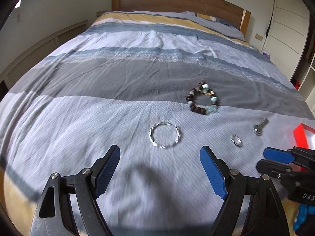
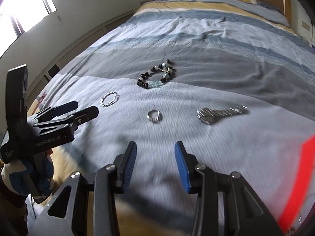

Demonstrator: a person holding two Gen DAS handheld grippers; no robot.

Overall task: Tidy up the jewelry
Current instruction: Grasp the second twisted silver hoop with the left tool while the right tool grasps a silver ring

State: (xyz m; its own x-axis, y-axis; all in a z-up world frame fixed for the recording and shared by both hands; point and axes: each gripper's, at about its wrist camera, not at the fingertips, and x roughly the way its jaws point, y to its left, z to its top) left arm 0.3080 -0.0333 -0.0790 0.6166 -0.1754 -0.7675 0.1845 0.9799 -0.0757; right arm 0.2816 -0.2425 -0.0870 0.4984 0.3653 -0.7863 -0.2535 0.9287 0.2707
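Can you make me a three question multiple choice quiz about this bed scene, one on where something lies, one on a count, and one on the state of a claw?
1. Where does the beaded bracelet lie relative to the twisted silver bangle?
A. Farther up the bed, toward the headboard
B. Nearer the camera
C. Inside the red box

2. How many pieces of jewelry lie on the bedspread?
A. Two
B. Four
C. Six

3. What is the state of the left claw?
A. Shut on the bangle
B. Open and holding nothing
C. Shut on the small ring

Answers:
1. A, since the bracelet sits beyond the bangle, closer to the headboard.
2. B, the bracelet, bangle, small ring and metal watch.
3. B, its blue pads stand wide apart over bare bedspread.
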